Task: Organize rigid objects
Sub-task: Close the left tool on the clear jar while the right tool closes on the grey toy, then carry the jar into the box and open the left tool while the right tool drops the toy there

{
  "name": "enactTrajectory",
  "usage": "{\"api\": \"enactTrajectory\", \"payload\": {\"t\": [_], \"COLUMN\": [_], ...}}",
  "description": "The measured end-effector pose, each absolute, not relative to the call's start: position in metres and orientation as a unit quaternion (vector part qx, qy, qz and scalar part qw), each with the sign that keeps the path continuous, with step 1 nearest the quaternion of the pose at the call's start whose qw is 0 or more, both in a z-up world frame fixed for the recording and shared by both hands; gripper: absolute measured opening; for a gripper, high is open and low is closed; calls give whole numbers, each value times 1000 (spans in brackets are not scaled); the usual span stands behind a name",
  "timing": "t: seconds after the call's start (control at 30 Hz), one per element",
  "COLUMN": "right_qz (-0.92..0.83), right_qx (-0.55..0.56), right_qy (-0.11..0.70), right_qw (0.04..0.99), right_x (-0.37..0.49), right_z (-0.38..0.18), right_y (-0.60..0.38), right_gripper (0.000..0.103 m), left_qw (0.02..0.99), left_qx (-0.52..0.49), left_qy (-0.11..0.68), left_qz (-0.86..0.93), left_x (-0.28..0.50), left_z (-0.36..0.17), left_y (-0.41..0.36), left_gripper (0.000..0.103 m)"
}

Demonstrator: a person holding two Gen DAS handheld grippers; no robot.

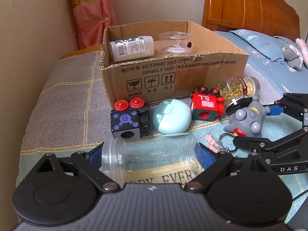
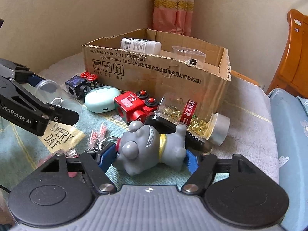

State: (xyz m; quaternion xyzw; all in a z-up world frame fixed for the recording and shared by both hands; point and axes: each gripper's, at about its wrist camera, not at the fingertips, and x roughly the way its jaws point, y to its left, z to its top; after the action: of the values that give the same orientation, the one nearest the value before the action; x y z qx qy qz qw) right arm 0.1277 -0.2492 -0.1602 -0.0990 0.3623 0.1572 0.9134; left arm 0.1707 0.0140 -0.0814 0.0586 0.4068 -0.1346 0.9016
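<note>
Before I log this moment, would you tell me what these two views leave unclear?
- Cardboard box floor: hidden by its front wall in both views.
- White bottle label: too small to read.
- Left gripper pads on the clear jar: contact unclear through the plastic.
- Right gripper pads: largely covered by the grey toy.

One box (image 1: pixel 173 80), two cube toys (image 1: pixel 127 122), two jars (image 1: pixel 150 159), one bottle (image 1: pixel 131 48), one figurine (image 2: pixel 152 148), one case (image 1: pixel 171 116).
</note>
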Motion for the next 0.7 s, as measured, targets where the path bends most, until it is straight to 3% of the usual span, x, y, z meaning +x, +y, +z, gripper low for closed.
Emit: {"api": "enactTrajectory", "payload": {"t": [0.7], "right_qz": [192], "right_qx": [-108], "right_qy": [382], "right_qw": [897], "right_x": [117], "right_z": [-120], "right_y": [-262], "right_gripper": [75], "left_qw": [894], "left_qx": [82], "left_qy": [408], "left_qz": [-166], "left_x": [166], "left_z": [-45], "left_y": [27], "left_gripper": [93]}}
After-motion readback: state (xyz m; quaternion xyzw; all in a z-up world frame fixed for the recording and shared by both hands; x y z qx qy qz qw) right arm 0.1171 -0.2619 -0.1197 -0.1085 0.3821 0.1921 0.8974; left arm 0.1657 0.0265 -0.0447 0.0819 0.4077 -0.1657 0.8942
